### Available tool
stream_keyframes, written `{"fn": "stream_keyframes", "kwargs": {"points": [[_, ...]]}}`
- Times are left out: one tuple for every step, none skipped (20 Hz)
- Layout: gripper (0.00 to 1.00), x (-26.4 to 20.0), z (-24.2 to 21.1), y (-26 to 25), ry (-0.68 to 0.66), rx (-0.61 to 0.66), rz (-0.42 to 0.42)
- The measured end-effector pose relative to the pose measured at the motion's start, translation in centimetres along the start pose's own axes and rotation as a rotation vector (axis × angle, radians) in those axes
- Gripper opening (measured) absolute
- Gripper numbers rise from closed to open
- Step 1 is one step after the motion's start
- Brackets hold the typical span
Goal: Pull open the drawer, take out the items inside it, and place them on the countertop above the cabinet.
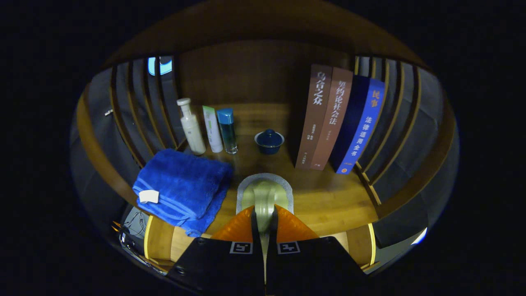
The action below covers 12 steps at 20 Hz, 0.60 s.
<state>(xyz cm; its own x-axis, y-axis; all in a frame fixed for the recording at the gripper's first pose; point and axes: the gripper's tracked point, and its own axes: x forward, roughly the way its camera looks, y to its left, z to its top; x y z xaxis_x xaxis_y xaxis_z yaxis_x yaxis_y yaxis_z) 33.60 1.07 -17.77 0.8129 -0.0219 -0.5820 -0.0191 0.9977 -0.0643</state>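
Gripper above the front part of the wooden countertop. Jaws closed on a pale green cup with a grey rim, both fingers pressing on its handle or near wall; which of the two is hard to tell from this angle. The cup sits just ahead of the fingertips, low over the wood; whether its base touches the top cannot be told.

To the left of the cup, a folded blue towel with a small white tag lies on the countertop, its near corner hanging over the front edge.

Beyond the towel, three upright containers in a row, close together: a white pump bottle, a white and green tube, a blue-capped bottle.

Beyond the cup, standing alone, a small dark blue lidded bowl.

Right of the bowl, four books stand upright, spines forward, touching each other: two brown, two blue.

Slatted wooden sides close in the shelf left and right.
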Motion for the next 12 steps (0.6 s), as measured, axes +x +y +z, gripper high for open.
{"fn": "stream_keyframes", "kwargs": {"points": [[0.07, 1.0, 0.0, 0.1, 0.013, 0.006, 0.006], [0.07, 1.9, 0.1, 0.0, 0.024, 0.012, 0.006], [0.07, 2.8, 0.0, 0.1, 0.035, 0.018, 0.012], [0.07, 3.6, 0.0, 0.2, 0.043, 0.023, 0.017], [0.07, 4.1, 0.0, 0.2, 0.054, 0.026, 0.026], [0.08, 5.0, 0.3, 0.1, 0.048, 0.036, 0.028], [0.09, 4.9, 0.6, 0.0, 0.038, 0.039, 0.026], [0.11, 5.2, 1.0, 0.1, 0.033, 0.038, 0.025], [0.14, 5.3, 1.0, 0.1, 0.033, 0.027, 0.027], [0.17, 5.5, 1.0, 0.2, 0.035, 0.018, 0.025], [0.22, 5.6, 1.1, 0.3, 0.04, 0.015, 0.031], [0.29, 5.7, 1.1, 0.2, 0.041, 0.017, 0.028]]}}
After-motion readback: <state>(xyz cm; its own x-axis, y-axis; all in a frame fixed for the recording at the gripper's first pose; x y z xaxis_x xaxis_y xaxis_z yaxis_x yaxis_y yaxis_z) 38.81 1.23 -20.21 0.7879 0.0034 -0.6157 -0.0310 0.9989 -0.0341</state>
